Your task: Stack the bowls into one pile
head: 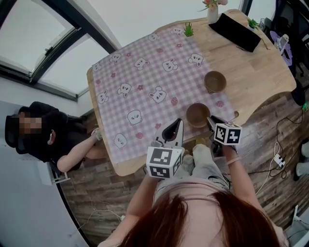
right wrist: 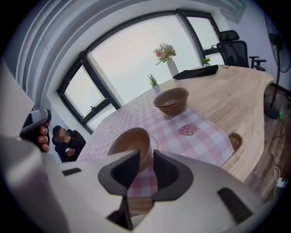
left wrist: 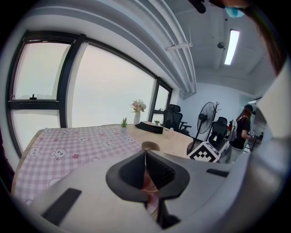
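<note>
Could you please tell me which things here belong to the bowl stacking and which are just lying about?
For the job: near bowl, its rim between the jaws of the right gripper; far bowl; left gripper, jaws together.
Lying about: flower vase; small green plant; black case; checked cloth.
</note>
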The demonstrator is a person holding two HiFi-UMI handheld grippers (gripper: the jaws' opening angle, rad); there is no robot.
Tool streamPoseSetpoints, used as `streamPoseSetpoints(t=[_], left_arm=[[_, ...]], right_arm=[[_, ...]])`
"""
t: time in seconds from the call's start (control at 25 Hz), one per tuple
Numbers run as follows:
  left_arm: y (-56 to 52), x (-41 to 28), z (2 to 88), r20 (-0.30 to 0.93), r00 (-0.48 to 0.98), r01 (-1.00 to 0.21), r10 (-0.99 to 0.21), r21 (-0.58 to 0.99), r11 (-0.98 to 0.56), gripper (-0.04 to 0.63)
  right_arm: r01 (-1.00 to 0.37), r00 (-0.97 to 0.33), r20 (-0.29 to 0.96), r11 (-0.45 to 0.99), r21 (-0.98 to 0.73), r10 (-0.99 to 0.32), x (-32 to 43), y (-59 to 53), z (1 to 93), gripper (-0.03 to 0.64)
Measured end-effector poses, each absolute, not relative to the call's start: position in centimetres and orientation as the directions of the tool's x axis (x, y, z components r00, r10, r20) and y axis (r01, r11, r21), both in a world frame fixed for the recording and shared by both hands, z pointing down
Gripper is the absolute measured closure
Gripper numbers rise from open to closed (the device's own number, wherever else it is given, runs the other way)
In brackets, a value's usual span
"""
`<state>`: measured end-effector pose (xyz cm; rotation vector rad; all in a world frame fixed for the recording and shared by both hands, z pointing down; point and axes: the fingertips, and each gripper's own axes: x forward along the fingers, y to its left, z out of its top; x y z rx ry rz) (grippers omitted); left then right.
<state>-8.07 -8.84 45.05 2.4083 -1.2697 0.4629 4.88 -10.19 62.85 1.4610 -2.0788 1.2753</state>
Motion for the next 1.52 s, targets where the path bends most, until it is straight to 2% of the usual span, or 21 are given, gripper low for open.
streamPoseSetpoints(t=[0.48, 0.84, 1.52], left_arm=[[-8.0, -9.8, 46.5, 0.464, 0.562, -0.818, -0.685, 0.187, -0.544, 0.583], [-8.3, -11.4, 46.3, 0.449, 0.572, -0.811, -0.686, 0.184, -0.555, 0.583], [-6.2, -11.2, 45.0, 0.408, 0.61, -0.784, -0.679, 0.189, -0.591, 0.583]], right_arm=[[-0.859, -0.425, 0.662, 0.045, -0.51, -0.618, 3.3, -10.5, 64.0, 0.531], [-0.897, -0.346, 0.686, 0.01, -0.443, -0.641, 3.2, -10.8, 63.3, 0.6], [-0.889, -0.313, 0.606, 0.001, -0.458, -0.731, 3.8, -8.8, 59.7, 0.601]])
